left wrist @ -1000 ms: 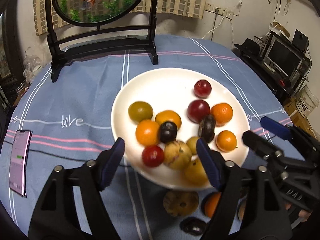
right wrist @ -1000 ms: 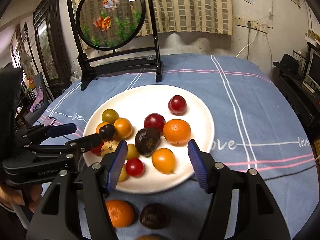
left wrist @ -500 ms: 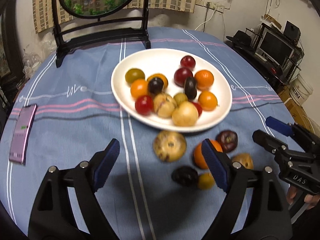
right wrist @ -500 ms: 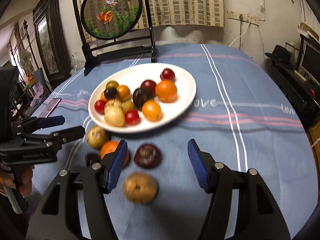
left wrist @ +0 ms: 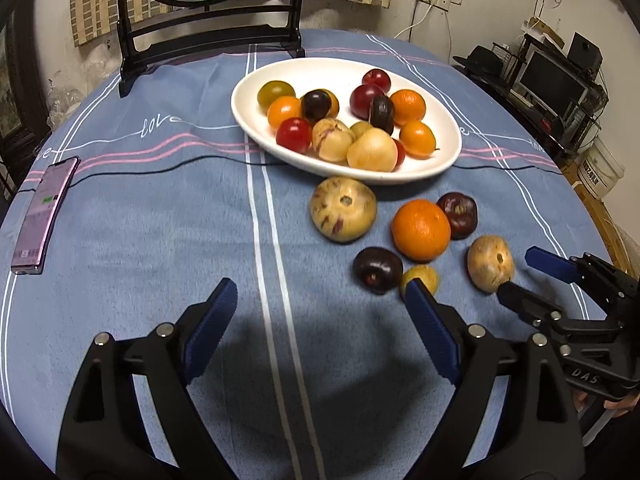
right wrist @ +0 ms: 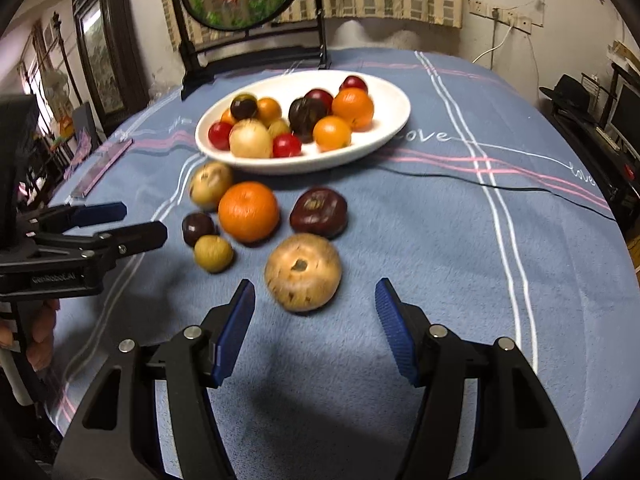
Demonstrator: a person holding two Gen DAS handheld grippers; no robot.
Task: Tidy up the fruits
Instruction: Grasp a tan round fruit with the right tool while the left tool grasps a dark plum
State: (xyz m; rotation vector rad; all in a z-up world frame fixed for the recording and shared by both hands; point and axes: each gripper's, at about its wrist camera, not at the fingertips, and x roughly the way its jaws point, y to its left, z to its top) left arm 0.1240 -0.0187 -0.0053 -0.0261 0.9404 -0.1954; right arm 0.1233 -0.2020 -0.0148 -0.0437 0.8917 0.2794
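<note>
A white plate (left wrist: pixel 256 120) (right wrist: pixel 384 92) holds several mixed fruits. Loose on the blue cloth in front of it lie a striped pale melon (left wrist: pixel 343 209) (right wrist: pixel 210 185), an orange (left wrist: pixel 421 230) (right wrist: pixel 248 211), a dark plum (left wrist: pixel 458 215) (right wrist: pixel 319 212), a tan round fruit (left wrist: pixel 490 263) (right wrist: pixel 303 272), a small dark plum (left wrist: pixel 377 269) (right wrist: pixel 198 229) and a small yellow fruit (left wrist: pixel 419 278) (right wrist: pixel 213 254). My left gripper (left wrist: pixel 322 330) (right wrist: pixel 136 222) is open and empty, short of the loose fruit. My right gripper (right wrist: pixel 316 332) (left wrist: pixel 528 276) is open and empty, just short of the tan fruit.
A phone (left wrist: pixel 42 214) (right wrist: pixel 102 168) lies at the table's left edge. A black-framed round screen (left wrist: pixel 208 8) (right wrist: pixel 248 12) stands behind the plate. A thin black cable (right wrist: pixel 500 188) crosses the cloth. Shelves with electronics (left wrist: pixel 556 80) stand off to the right.
Both grippers have pulled back from over the plate toward the near edge. The loose fruit in front of the plate has come fully into view. Both stay open.
</note>
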